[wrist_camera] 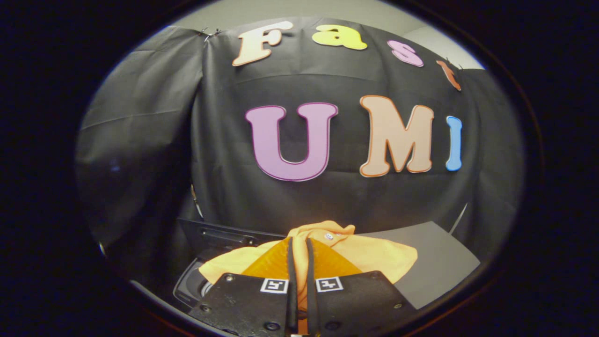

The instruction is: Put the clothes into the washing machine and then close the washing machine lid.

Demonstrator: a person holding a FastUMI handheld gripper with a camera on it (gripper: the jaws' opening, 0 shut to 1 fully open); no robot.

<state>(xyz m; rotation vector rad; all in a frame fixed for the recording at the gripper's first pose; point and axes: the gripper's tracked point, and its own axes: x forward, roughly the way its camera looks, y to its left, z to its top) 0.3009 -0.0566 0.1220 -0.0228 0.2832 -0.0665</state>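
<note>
My fingers (299, 252) are pressed nearly together with only a thin slit between them, and a fold of the orange garment (374, 255) is pinched in that slit, so I am carrying it by a small bunch of cloth. The rest of it spills out just ahead of the fingers and to both sides, a collar-like bunch with a small snap or button standing up beyond the tips. It hangs over the dark opening of the washing machine (192, 285), with the raised lid (215, 236) behind and a grey surface (435, 262) off to the right. As I judge it, the risk is the wide drape: its long axis runs crosswise to my fingers, so a loose end could catch on the rim or settle on the grey surface, and the lid would then shut on cloth.
</note>
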